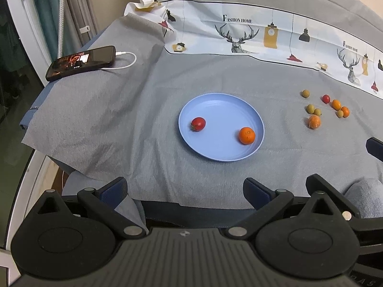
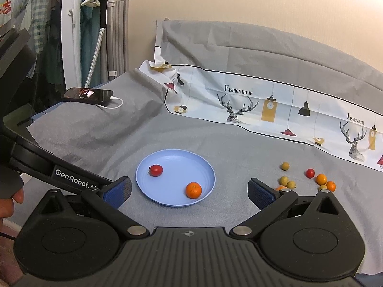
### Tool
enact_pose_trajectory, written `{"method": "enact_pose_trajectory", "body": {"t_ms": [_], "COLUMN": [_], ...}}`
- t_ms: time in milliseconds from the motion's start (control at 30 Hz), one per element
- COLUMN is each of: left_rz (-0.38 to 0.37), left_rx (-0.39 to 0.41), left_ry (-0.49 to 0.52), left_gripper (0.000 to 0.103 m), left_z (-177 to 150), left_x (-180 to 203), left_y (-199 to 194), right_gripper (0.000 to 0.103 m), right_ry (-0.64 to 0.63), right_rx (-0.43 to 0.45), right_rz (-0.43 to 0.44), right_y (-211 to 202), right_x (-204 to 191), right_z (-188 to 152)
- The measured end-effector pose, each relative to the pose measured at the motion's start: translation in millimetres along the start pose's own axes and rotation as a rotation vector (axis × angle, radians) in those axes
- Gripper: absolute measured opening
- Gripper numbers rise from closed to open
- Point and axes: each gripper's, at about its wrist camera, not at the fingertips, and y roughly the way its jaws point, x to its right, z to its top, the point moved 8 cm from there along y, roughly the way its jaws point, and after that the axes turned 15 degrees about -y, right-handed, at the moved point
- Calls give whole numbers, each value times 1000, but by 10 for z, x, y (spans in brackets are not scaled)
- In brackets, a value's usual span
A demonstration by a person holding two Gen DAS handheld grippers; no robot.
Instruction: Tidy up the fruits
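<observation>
A blue plate [image 1: 215, 153] [image 2: 167, 198] lies on the grey cloth and holds a red tomato [image 1: 198, 124] [image 2: 155, 170] and an orange [image 1: 247, 135] [image 2: 193, 190]. To its right lie loose fruits: a wrapped orange [image 1: 314, 122], green longans [image 1: 310, 108] [image 2: 284, 180], a small red tomato [image 1: 325, 98] [image 2: 310, 173] and small oranges [image 1: 336, 104] [image 2: 321, 179]. My left gripper [image 1: 185, 191] is open and empty, near the cloth's front edge, short of the plate. My right gripper [image 2: 189, 191] is open and empty, above the plate's near side.
A phone [image 1: 81, 62] [image 2: 88, 95] on a white cable lies at the far left. A printed white sheet [image 1: 239, 38] [image 2: 251, 105] runs along the back. The left gripper's body [image 2: 59, 174] shows at the left of the right wrist view.
</observation>
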Motion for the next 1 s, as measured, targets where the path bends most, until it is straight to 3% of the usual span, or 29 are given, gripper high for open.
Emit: {"method": "enact_pose_trajectory", "body": {"t_ms": [1000], "left_rz": [19], "left_rx": [-69], "left_ry": [-4], "left_gripper": [103], "left_z": [-12], "left_x": [-31], "left_y": [288], "right_gripper": [102], "right_ry": [-3], "right_rx": [-67], "right_rz": [33], "right_y": [262], "right_x": [-52], "right_z": [-54]}}
